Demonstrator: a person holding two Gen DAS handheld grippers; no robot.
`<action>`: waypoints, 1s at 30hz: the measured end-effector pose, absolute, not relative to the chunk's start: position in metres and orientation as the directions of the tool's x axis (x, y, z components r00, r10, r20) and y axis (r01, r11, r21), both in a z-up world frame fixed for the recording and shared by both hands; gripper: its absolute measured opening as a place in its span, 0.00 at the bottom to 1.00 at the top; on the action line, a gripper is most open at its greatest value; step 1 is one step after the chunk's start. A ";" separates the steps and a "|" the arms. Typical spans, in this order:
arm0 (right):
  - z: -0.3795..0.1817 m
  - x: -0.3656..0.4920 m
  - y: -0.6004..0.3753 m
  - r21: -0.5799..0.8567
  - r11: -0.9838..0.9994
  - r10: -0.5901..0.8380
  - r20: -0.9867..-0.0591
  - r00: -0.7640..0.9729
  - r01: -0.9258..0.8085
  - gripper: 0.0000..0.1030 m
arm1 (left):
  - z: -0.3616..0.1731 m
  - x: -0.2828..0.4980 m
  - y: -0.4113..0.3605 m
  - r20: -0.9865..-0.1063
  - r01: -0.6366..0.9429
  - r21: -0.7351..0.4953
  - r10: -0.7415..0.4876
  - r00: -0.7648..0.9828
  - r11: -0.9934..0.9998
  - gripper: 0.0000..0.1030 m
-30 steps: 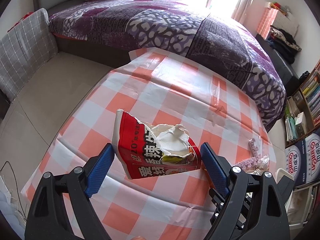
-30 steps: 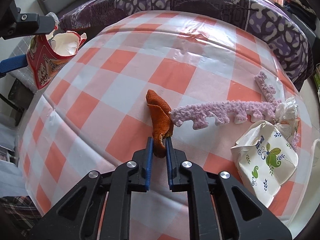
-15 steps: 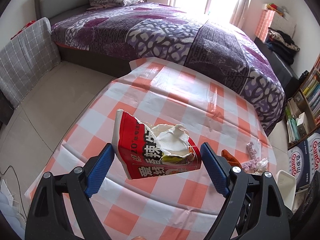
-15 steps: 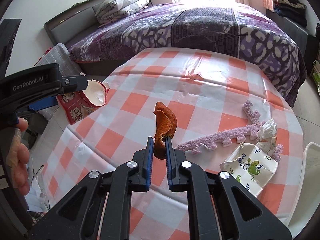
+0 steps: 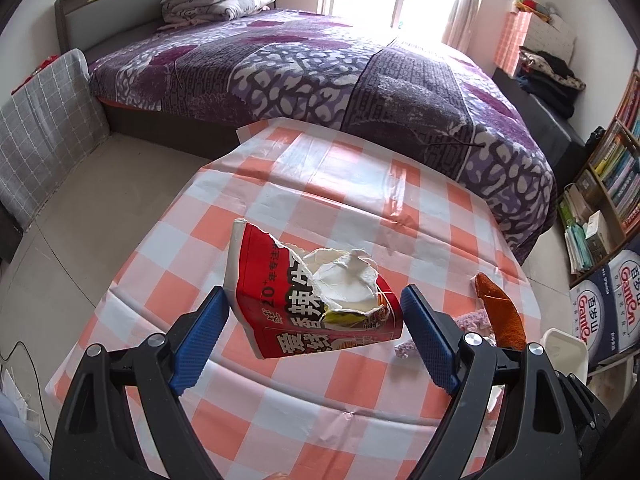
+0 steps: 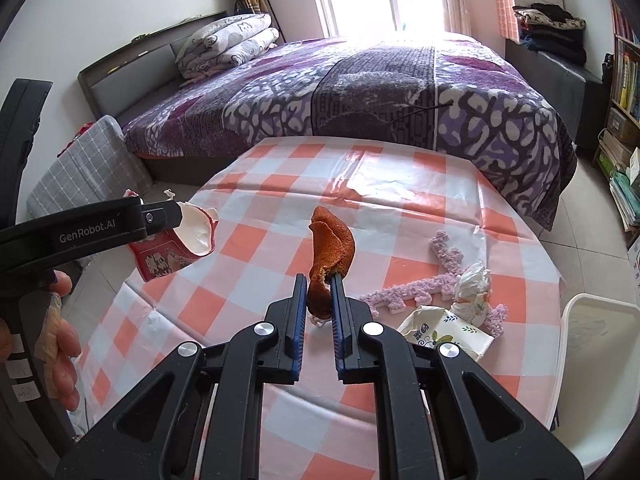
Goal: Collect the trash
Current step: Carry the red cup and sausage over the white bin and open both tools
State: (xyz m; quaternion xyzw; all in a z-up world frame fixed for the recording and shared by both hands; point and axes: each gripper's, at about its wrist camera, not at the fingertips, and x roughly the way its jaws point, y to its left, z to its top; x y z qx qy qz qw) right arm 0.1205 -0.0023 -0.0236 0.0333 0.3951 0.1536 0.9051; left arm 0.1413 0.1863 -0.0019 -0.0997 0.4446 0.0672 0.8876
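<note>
My left gripper (image 5: 314, 308) is shut on a torn red snack carton (image 5: 308, 300) with a white inside, held above the checked table (image 5: 360, 184). The carton also shows at the left of the right wrist view (image 6: 172, 248). My right gripper (image 6: 319, 284) is shut on an orange peel (image 6: 332, 248) and holds it above the table; the peel also shows in the left wrist view (image 5: 500, 312). On the table's right lie a purple fuzzy strip (image 6: 416, 292), a crumpled white wrapper (image 6: 474, 286) and a flattened floral paper cup (image 6: 444, 332).
A white bin (image 6: 592, 380) stands off the table's right edge. A purple bed (image 6: 360, 88) lies behind the table. A grey checked cushion (image 5: 44, 128) leans at the left. Bookshelves (image 5: 616, 168) and boxes stand at the right.
Both grippers have risen and pulled back from the table. The right gripper lifted the orange peel off the cloth and holds it in the air. The carton stays in the left gripper.
</note>
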 end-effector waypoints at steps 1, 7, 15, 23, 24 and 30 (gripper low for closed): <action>-0.022 0.120 -0.006 0.183 0.952 0.302 -0.702 0.645 -0.247 0.11 | -0.001 0.141 0.183 -0.802 -0.204 -0.119 0.027 0.597 0.972 0.82; -0.012 0.114 -0.029 0.180 0.961 0.276 -0.682 0.677 -0.209 0.11 | 0.005 0.140 0.161 -0.792 -0.171 -0.126 0.004 0.611 0.977 0.82; -0.001 0.108 -0.067 0.189 0.972 0.232 -0.666 0.709 -0.140 0.11 | 0.012 0.139 0.126 -0.782 -0.120 -0.123 -0.021 0.623 0.985 0.82; 0.008 0.103 -0.113 0.222 0.974 0.176 -0.655 0.735 -0.035 0.11 | 0.015 0.136 0.093 -0.777 -0.065 -0.102 -0.039 0.629 0.993 0.82; 0.008 0.102 -0.118 0.226 0.974 0.167 -0.655 0.737 -0.020 0.11 | 0.015 0.135 0.089 -0.777 -0.059 -0.101 -0.042 0.629 0.993 0.82; 0.010 0.099 -0.162 0.257 0.961 0.098 -0.660 0.745 0.102 0.11 | 0.015 0.134 0.066 -0.777 -0.017 -0.095 -0.063 0.626 0.995 0.82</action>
